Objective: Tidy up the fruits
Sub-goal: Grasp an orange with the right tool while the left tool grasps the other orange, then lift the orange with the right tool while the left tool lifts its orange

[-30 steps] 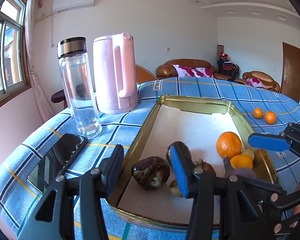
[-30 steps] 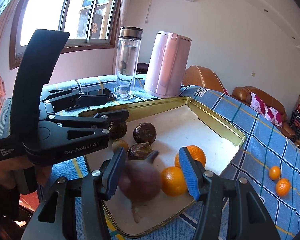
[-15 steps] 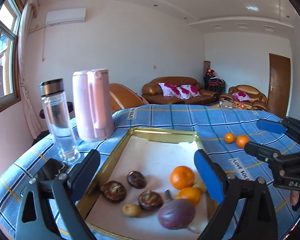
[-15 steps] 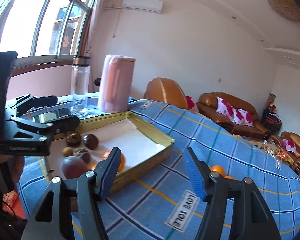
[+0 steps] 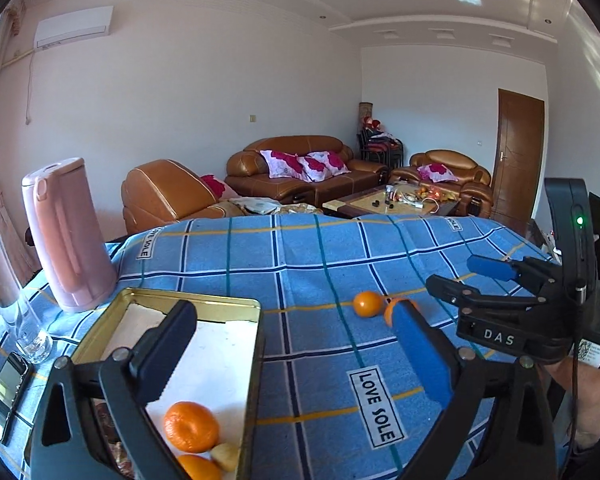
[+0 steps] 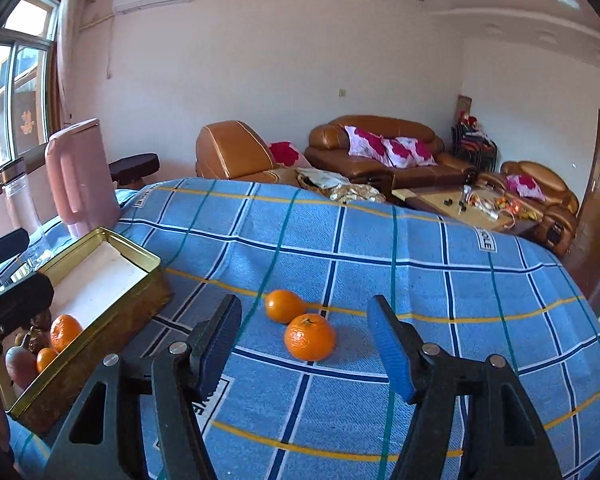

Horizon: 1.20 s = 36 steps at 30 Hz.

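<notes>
Fingers of the left gripper (image 5: 296,356) stand wide apart and hold nothing, hanging over the gold tin's (image 5: 256,360) right wall and the blue checked cloth (image 5: 320,256) that covers the worktop. Fingers of the right gripper (image 6: 304,344) are likewise spread and empty, low over the cloth, with the near loose orange (image 6: 309,337) lying between them but touching neither. A second loose orange (image 6: 284,305) sits just behind it, the two touching or nearly so, both out near the middle of the worktop and well apart from the tin. Inside the tin, at its near end, lie a big orange (image 5: 191,426), a smaller orange (image 5: 198,467), a pale yellow fruit (image 5: 226,456) and some dark fruits half hidden by the left gripper. Beyond the tin, toward the worktop's far left corner, stand a pink kettle (image 5: 66,236) and a glass bottle (image 5: 4,292), with a phone (image 5: 6,394) lying flat at the left edge.
</notes>
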### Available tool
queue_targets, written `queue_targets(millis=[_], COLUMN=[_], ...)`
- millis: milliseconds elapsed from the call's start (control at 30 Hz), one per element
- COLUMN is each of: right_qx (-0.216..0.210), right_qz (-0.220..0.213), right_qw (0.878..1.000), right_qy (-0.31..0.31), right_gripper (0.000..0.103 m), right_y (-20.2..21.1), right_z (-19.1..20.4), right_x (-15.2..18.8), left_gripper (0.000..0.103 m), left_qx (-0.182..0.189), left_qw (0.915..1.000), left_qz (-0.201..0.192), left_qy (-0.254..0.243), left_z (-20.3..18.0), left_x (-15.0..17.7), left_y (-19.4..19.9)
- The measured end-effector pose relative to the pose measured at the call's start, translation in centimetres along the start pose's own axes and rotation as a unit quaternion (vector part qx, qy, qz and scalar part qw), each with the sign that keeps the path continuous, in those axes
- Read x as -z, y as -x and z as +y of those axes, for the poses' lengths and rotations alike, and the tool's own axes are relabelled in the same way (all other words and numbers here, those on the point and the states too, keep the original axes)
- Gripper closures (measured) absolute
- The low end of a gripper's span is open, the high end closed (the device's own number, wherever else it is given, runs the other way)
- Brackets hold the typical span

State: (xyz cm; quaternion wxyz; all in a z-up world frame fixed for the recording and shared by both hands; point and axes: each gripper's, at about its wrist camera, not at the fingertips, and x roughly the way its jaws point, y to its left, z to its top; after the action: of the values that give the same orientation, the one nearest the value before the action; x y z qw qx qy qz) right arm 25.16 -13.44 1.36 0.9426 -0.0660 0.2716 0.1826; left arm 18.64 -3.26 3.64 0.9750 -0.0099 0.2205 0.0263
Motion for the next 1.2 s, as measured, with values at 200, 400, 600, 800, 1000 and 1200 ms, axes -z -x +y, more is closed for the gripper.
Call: queue_targets(millis=[200, 400, 600, 800, 1000, 1200], right_qx=[-0.015, -0.016, -0.035, 0.006, 0.039, 0.041], right_qz=[0.056, 0.097, 0.126, 0.105, 0.103, 0.092], right_qw=[0.998, 0.995, 0.991, 0.993, 0.991, 0.989], right_qy=[-0.005, -0.006, -0.024, -0.048, -0.082, -0.113], right_gripper=[0.036, 0.041, 0.056, 0.056, 0.056, 0.056], right_y=[-4.5, -8.0, -9.7, -7.8, -6.9, -5.8], right_z=[-0.6, -1.0, -1.7, -4.4, -7.6, -9.2], right_x=[0.3, 1.1, 2.0, 2.4, 3.4, 4.0], left_gripper=[0.003, 0.003, 0.003, 0.003, 0.004, 0.007], left_qx=[0.0, -0.011, -0.022, -0.019, -0.009, 0.008], left_qw=[0.9994, 0.9988, 0.9968, 0.9949, 0.9919, 0.9871], left_qz=[0.036, 0.046, 0.074, 0.098, 0.126, 0.16], left_qy=[0.004, 0.012, 0.021, 0.013, -0.003, -0.008], left_z=[-2.0, -1.6, -1.4, -3.4, -5.9, -7.2], left_x=[0.5, 0.5, 0.1, 0.0, 0.3, 1.0], left_y=[-4.1, -5.9, -8.9, -12.0, -15.6, -18.9])
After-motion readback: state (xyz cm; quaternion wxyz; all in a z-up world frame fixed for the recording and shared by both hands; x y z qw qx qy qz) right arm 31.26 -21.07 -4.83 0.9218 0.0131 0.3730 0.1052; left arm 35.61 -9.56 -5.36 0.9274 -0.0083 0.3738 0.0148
